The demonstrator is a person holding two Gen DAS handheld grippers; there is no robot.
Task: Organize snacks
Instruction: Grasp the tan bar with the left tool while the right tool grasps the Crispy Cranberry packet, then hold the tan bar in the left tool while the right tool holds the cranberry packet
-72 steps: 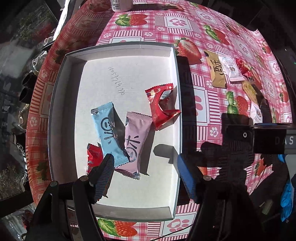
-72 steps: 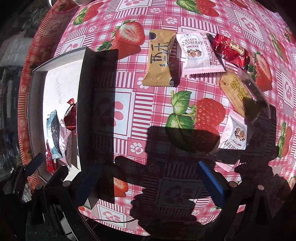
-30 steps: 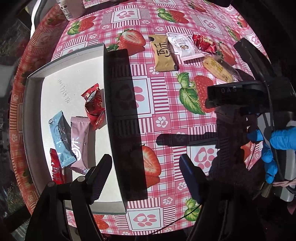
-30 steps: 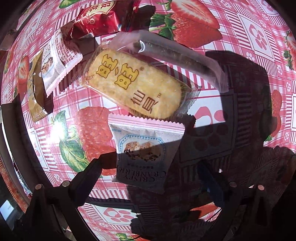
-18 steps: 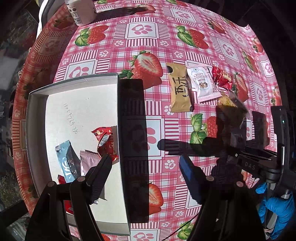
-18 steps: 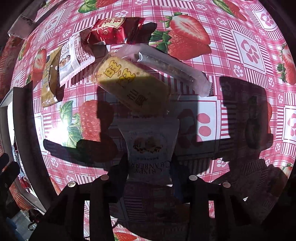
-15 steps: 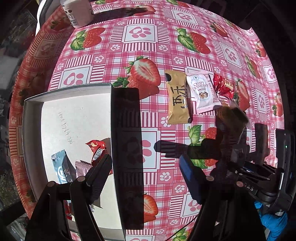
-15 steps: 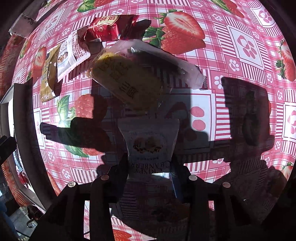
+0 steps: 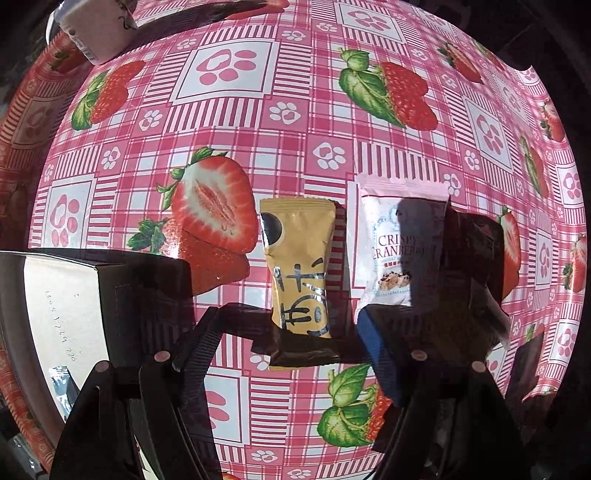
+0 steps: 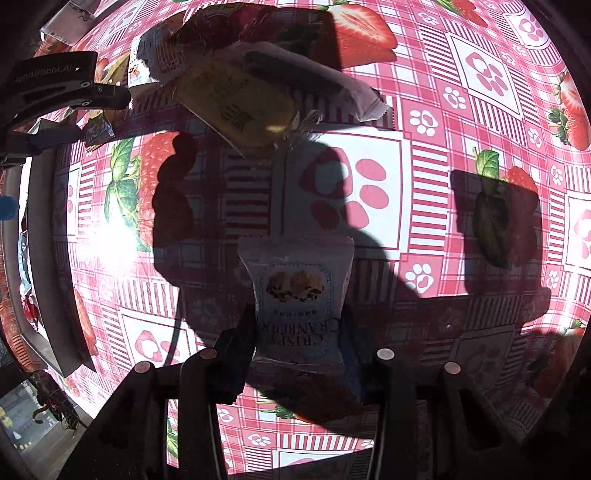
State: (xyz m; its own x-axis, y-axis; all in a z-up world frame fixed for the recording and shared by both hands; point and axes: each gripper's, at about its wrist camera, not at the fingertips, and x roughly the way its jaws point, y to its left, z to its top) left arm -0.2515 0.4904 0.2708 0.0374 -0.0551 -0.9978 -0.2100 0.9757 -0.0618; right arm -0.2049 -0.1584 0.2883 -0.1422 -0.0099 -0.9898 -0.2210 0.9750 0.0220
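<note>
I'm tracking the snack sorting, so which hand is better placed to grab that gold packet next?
Left. The left gripper is open with the gold packet lying between its fingers on the tablecloth. The right gripper is already shut on a cranberry packet, so it is busy.

tablecloth point(image 9: 236, 70) — strawberry and paw print | white container point(image 9: 98, 29) — far left corner
</note>
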